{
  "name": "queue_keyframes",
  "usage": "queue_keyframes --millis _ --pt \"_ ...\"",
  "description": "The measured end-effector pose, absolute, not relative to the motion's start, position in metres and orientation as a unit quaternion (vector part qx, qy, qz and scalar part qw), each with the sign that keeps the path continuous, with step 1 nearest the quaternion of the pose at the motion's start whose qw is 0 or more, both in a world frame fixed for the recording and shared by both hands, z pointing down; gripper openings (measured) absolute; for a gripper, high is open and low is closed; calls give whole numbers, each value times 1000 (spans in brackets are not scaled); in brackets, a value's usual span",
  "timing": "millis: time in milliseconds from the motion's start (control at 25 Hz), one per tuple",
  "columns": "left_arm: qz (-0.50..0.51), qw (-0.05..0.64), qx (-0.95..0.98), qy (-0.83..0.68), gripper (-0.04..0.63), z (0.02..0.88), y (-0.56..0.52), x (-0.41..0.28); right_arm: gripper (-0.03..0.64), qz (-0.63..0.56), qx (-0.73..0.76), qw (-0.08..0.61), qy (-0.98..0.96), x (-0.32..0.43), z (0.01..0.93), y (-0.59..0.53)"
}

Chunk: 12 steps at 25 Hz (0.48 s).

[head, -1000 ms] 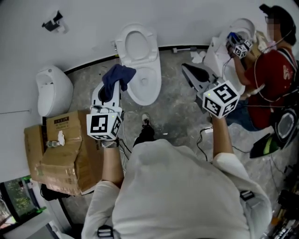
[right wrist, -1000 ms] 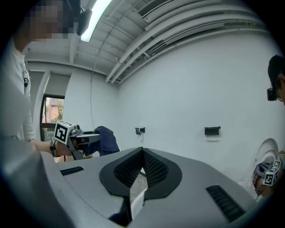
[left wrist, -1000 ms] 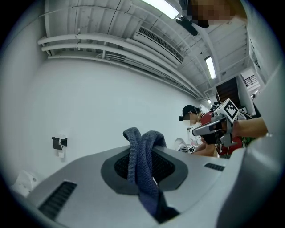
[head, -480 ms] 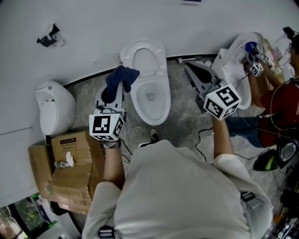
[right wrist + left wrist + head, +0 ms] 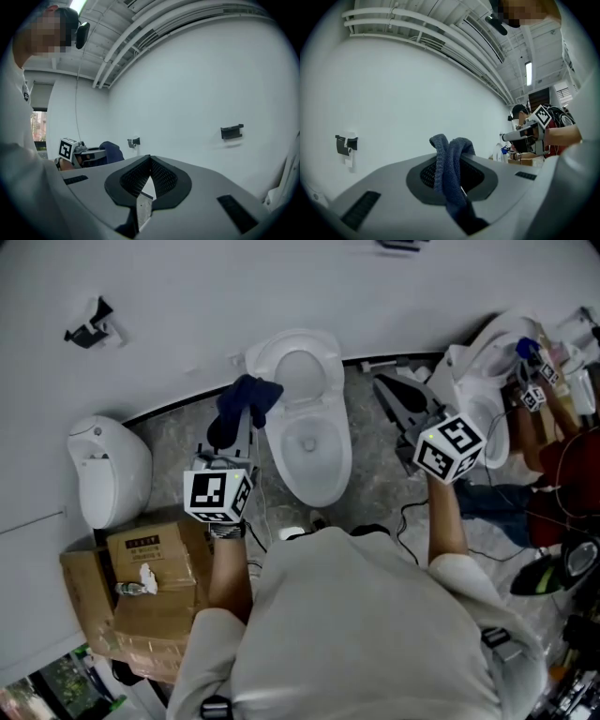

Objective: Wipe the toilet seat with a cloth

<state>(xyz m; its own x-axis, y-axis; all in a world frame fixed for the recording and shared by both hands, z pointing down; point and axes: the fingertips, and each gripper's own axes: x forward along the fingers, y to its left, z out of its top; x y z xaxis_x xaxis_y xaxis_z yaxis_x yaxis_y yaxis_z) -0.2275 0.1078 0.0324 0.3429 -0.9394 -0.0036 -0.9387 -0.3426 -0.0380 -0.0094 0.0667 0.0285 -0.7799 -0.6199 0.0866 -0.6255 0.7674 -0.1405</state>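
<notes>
A white toilet [image 5: 317, 463] stands against the wall with its seat ring [image 5: 302, 367] raised. A dark blue cloth [image 5: 246, 397] hangs bunched from my left gripper [image 5: 242, 420], which is shut on it just left of the bowl. In the left gripper view the cloth [image 5: 451, 174] is folded between the grey jaws of the left gripper [image 5: 450, 161], with the wall behind. My right gripper [image 5: 382, 383] is held right of the toilet. In the right gripper view the right gripper [image 5: 150, 165] has its jaws together with nothing in them.
A urinal [image 5: 105, 470] is mounted at the left, with cardboard boxes [image 5: 141, 589] below it. A second toilet [image 5: 473, 381] stands at the right, where another person's arm [image 5: 553, 418] works with grippers. Cables [image 5: 412, 512] lie on the grey floor. A black bracket [image 5: 89, 324] is fixed to the wall.
Both grippers have moved forward toward the wall and the toilet, which now sits lower and nearer in the head view. The cloth stays in the left gripper; the right jaws stay together.
</notes>
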Motion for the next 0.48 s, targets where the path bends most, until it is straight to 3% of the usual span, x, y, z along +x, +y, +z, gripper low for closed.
queue_keyframes --millis 480 --pt "-30 -16 -824 565 43 76 53 -228 28 85 317 38 -944 -18 54 38"
